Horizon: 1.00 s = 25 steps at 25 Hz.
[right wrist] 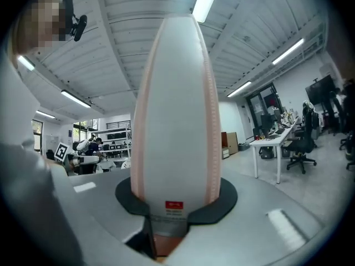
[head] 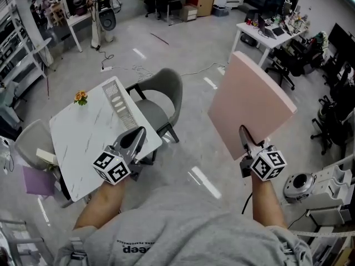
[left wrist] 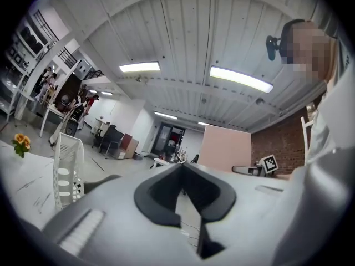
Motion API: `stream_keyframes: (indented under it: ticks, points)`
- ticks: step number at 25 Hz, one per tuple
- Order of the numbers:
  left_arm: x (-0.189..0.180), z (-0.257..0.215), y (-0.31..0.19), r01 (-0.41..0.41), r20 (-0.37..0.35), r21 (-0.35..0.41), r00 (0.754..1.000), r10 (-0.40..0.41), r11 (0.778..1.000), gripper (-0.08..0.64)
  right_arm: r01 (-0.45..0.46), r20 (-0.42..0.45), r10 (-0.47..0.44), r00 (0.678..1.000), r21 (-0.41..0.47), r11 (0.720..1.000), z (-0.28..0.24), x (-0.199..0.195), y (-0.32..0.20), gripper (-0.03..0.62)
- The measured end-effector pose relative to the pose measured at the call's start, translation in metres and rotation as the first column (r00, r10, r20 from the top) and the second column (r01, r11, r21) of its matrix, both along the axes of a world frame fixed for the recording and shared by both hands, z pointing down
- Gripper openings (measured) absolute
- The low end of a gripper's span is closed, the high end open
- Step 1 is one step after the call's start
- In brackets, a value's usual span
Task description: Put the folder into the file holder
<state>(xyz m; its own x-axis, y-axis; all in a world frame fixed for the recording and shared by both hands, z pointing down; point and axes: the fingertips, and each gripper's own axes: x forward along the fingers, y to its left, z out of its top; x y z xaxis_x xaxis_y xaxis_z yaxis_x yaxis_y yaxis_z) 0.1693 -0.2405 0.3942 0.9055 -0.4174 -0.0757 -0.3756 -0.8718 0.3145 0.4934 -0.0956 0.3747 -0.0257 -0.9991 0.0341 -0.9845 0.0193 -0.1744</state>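
Observation:
In the head view a pink folder (head: 252, 104) stands upright in the air at the right, above the floor. My right gripper (head: 246, 142) is shut on its lower edge. The right gripper view shows the folder's white spine (right wrist: 175, 110) rising from between the pads of the right gripper (right wrist: 176, 201). A white slotted file holder (head: 119, 105) lies on the white marble table (head: 83, 143) at the left. My left gripper (head: 133, 139) hovers over the table's near right corner, fingertips together and nothing in them. The left gripper view shows the left gripper (left wrist: 181, 168), the file holder (left wrist: 66, 168) and the folder (left wrist: 224, 148).
A small pot of orange flowers (head: 81, 97) sits at the table's far corner. A grey chair (head: 161, 98) stands behind the table and another (head: 30, 143) at its left. Office desks (head: 266, 35) and black chairs (head: 333, 110) stand at the right.

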Motion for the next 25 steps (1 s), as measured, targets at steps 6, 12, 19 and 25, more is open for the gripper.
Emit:
stream_keyframes:
  ticks: [6, 12, 19, 25]
  points:
    - [0.0, 0.001, -0.054, 0.012, 0.006, -0.004, 1.0, -0.012, 1.0, 0.06, 0.002, 0.016, -0.002, 1.0, -0.029, 1.0, 0.014, 0.002, -0.049, 0.117]
    - [-0.01, -0.005, -0.114, -0.038, 0.001, 0.016, 0.999, 0.038, 0.999, 0.06, -0.062, 0.016, 0.063, 0.998, -0.036, 0.997, 0.011, -0.012, -0.088, 0.117]
    - [-0.035, -0.01, -0.151, 0.006, -0.023, 0.038, 1.0, -0.005, 0.999, 0.06, -0.039, 0.011, 0.04, 0.999, -0.028, 0.999, -0.013, -0.036, -0.125, 0.115]
    - [-0.1, 0.003, -0.174, 0.141, -0.009, 0.033, 0.99, -0.141, 0.989, 0.06, 0.119, 0.022, -0.119, 0.993, 0.005, 0.993, -0.036, -0.107, -0.192, 0.115]
